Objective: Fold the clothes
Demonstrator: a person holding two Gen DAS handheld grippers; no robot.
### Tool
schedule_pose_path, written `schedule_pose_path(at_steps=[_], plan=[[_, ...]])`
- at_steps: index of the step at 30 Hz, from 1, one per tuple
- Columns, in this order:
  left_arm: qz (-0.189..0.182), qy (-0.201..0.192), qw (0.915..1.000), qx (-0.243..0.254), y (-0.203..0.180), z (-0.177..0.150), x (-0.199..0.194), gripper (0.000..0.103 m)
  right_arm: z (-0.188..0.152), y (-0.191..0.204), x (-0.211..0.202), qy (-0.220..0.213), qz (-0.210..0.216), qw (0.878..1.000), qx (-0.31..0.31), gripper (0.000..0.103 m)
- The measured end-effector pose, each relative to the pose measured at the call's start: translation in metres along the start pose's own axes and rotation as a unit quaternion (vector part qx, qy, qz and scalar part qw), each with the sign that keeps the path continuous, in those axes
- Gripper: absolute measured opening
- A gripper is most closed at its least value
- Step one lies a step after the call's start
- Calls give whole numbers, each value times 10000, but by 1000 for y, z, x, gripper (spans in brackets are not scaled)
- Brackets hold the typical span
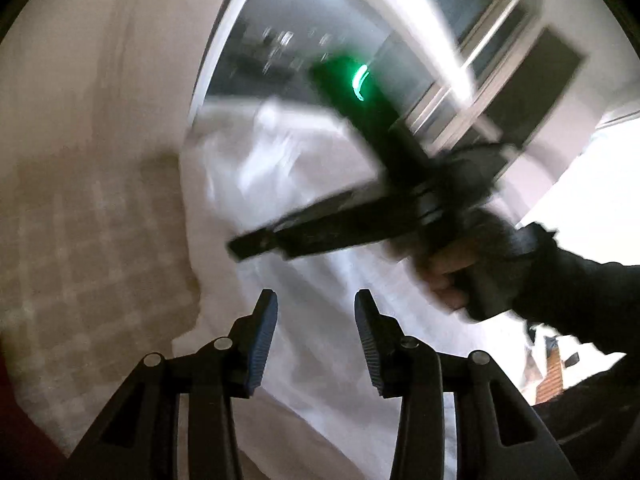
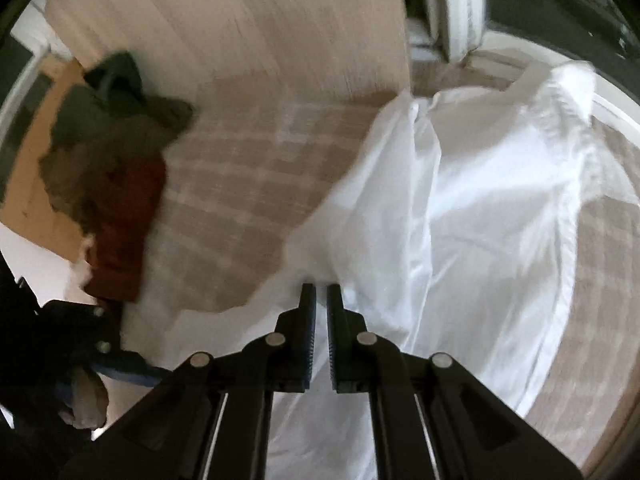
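A white shirt (image 2: 472,208) lies spread on a beige checked bed cover (image 2: 240,184). In the right wrist view my right gripper (image 2: 321,294) has its jaws shut at the shirt's left edge, with white cloth showing between the pads. The left wrist view shows that same gripper (image 1: 256,246) blurred, held by a gloved hand (image 1: 476,268) above the shirt (image 1: 280,160). My left gripper (image 1: 316,320) hovers open over the white cloth with nothing between its blue pads. It also shows at the lower left of the right wrist view (image 2: 120,364).
A heap of dark, brown and red clothes (image 2: 116,184) lies at the left of the bed cover. Beyond it is a tan floor or board (image 2: 32,184). A white-framed dark pane (image 1: 288,44) stands past the bed's far edge.
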State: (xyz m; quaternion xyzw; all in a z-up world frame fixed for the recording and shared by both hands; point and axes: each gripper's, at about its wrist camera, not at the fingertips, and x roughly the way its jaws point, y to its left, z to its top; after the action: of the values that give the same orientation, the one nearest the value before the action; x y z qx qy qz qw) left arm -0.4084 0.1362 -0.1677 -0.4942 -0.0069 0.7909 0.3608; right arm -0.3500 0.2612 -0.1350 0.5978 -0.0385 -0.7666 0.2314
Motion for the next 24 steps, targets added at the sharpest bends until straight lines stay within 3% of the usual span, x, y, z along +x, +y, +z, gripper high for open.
schedule_pose_path(at_steps=[1, 4, 5, 7, 9, 10, 13, 16, 18, 20, 22, 24], plan=[[566, 283, 9980, -22, 9, -5, 14, 15, 1, -5, 2, 52, -4, 10000, 26, 6], [428, 133, 9985, -308, 23, -11, 5, 17, 5, -36, -29, -481, 274, 9976, 409, 6], [518, 128, 9982, -259, 21, -9, 3, 17, 7, -48, -40, -684, 170, 9962, 506, 6], [718, 113, 9973, -127, 15, -4, -1, 19, 13, -72, -52, -906, -422, 9931, 614, 6], [655, -33, 9978, -44, 10, 9, -11, 26, 18, -94, -59, -988, -1066, 9868, 709, 7], [615, -111, 9980, -5, 7, 16, -15, 29, 19, -104, -59, -968, -1181, 9850, 800, 8], [447, -278, 9985, 175, 3, 57, -5, 30, 22, -128, -54, -948, -742, 9862, 1139, 8], [277, -442, 9980, 357, -2, 98, 5, 30, 25, -120, -51, -1058, -278, 9889, 1002, 8], [105, -241, 9988, 415, 0, 113, 33, 31, 27, -114, -48, -1098, -1, 9902, 868, 8], [787, 23, 9937, 800, -4, 117, 64, 31, 32, -106, -37, -940, -8, 9940, 551, 8], [1720, 307, 9781, 1133, 0, 113, 88, 32, 36, -110, -20, -588, -633, 9957, 341, 8], [1912, 267, 9754, 1064, 10, 107, 90, 35, 38, -126, -16, -589, -955, 9928, 417, 0]])
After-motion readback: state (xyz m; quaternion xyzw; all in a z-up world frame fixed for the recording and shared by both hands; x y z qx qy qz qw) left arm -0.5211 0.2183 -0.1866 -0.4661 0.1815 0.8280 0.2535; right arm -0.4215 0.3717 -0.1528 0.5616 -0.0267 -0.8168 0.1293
